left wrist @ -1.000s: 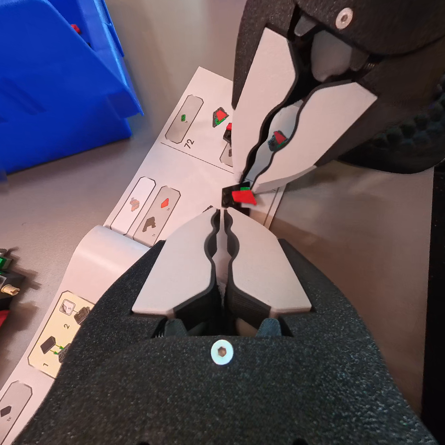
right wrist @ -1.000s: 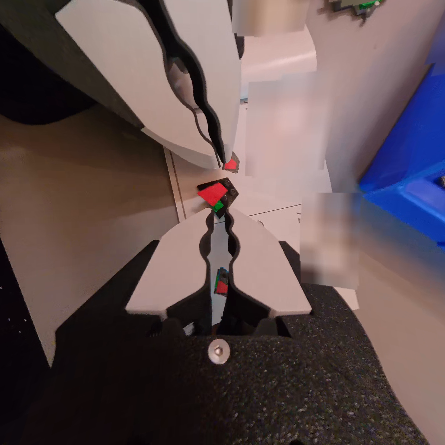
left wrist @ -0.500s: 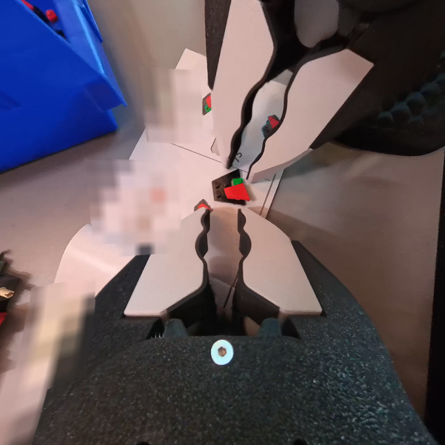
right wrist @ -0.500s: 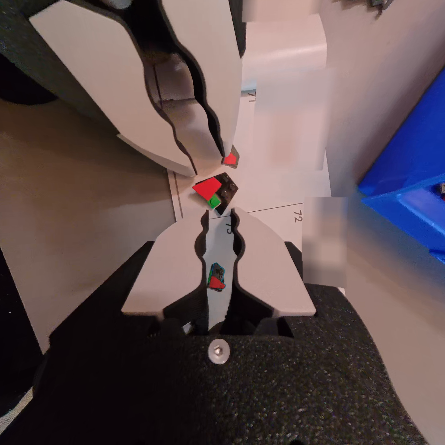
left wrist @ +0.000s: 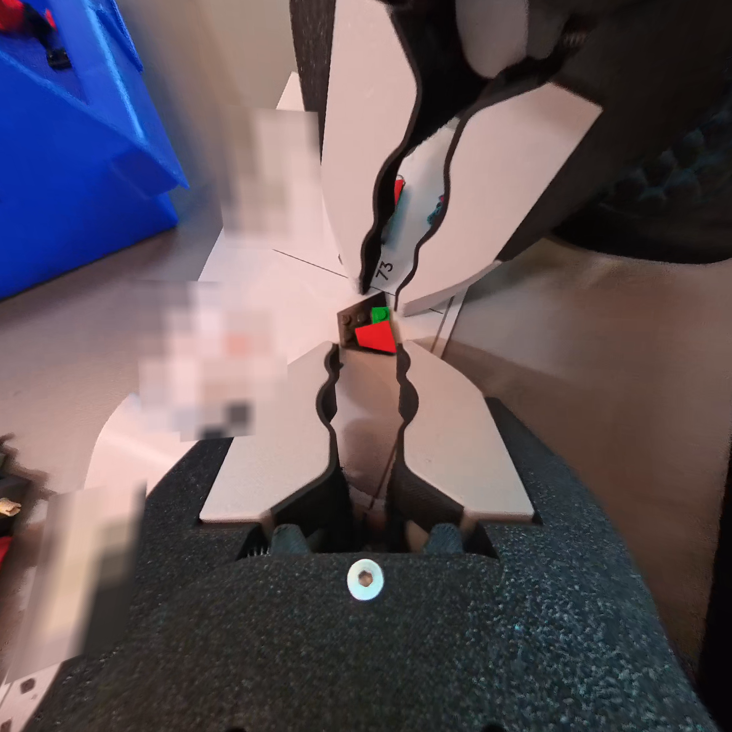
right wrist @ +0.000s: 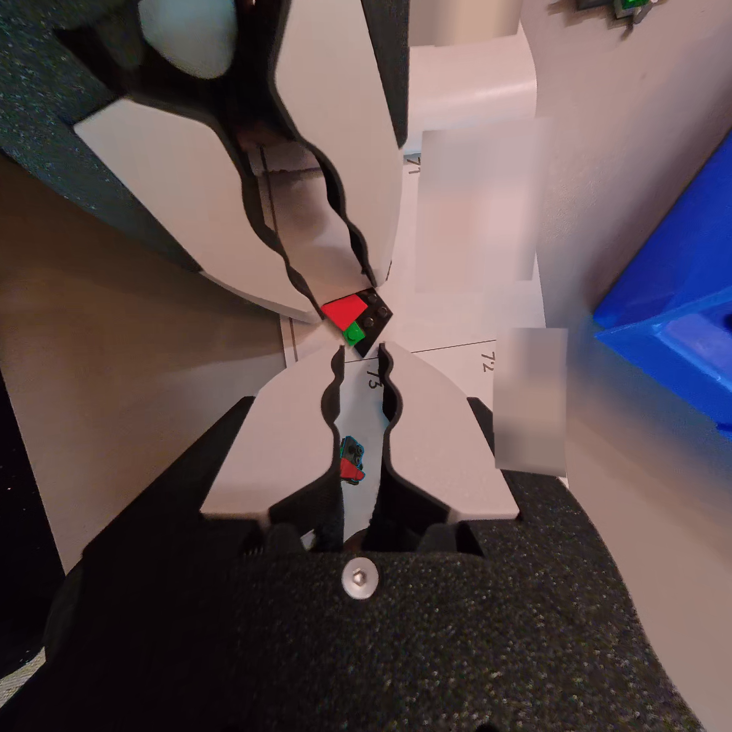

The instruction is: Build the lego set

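A small lego assembly (left wrist: 370, 330), a black plate with a red slope and a green piece on it, lies on the open instruction booklet (left wrist: 309, 285). My left gripper (left wrist: 368, 348) is open, with its fingertips on either side of the assembly's near end. My right gripper (right wrist: 361, 349) is open with a narrow gap, and the black plate's corner lies just between its tips. In the right wrist view the assembly (right wrist: 356, 317) lies between the two grippers, with the left gripper (right wrist: 344, 299) coming in from above. The right gripper (left wrist: 378, 301) faces mine in the left wrist view.
A blue bin (left wrist: 59, 158) stands to the left of the booklet and also shows in the right wrist view (right wrist: 673, 297). Loose lego pieces (left wrist: 8, 507) lie at the left edge. The booklet (right wrist: 435, 317) rests on a brown table (left wrist: 574, 356).
The right gripper let go of the assembly, which now lies on the booklet. The left gripper went from shut to open and moved forward around the assembly.
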Motion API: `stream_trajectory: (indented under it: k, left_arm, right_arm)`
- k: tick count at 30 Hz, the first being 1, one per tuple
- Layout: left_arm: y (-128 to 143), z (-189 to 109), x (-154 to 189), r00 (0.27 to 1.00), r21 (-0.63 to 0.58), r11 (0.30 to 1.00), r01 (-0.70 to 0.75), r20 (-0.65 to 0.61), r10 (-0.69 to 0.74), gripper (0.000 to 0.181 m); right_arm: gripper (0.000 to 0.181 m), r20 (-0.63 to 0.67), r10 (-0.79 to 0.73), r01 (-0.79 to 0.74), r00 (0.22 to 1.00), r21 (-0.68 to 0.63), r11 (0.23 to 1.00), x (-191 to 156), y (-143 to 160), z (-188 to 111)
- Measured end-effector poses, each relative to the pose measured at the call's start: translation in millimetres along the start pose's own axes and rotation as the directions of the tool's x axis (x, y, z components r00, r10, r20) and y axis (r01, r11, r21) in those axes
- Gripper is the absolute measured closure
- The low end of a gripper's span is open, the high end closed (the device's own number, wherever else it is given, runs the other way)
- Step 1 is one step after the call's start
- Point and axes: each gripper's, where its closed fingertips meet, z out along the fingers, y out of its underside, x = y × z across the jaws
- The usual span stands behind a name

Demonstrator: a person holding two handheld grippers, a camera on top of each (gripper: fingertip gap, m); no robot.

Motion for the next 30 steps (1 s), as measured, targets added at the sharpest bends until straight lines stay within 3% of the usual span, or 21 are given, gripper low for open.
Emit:
stream_trajectory:
  k: [12, 22, 30]
  left_arm:
    - [0, -2, -2, 1.0, -0.002, 1.0, 0.012, 0.001, -0.012, 0.16]
    - [2, -8, 3, 0.997, 0.016, 1.0, 0.009, -0.082, -0.007, 0.16]
    - [4, -8, 6, 0.997, 0.039, 0.999, -0.015, -0.074, 0.018, 0.166]
  right_arm:
    - [0.16, 0.057, -0.012, 0.01, 0.998, 0.038, 0.999, 1, -3, 0]
    - [0.145, 0.084, -0.202, 0.2, 0.976, 0.03, 0.979, 6, -10, 3]
    - [0.155, 0.177, -0.29, 0.284, 0.94, 0.059, 0.957, 3, -11, 7]
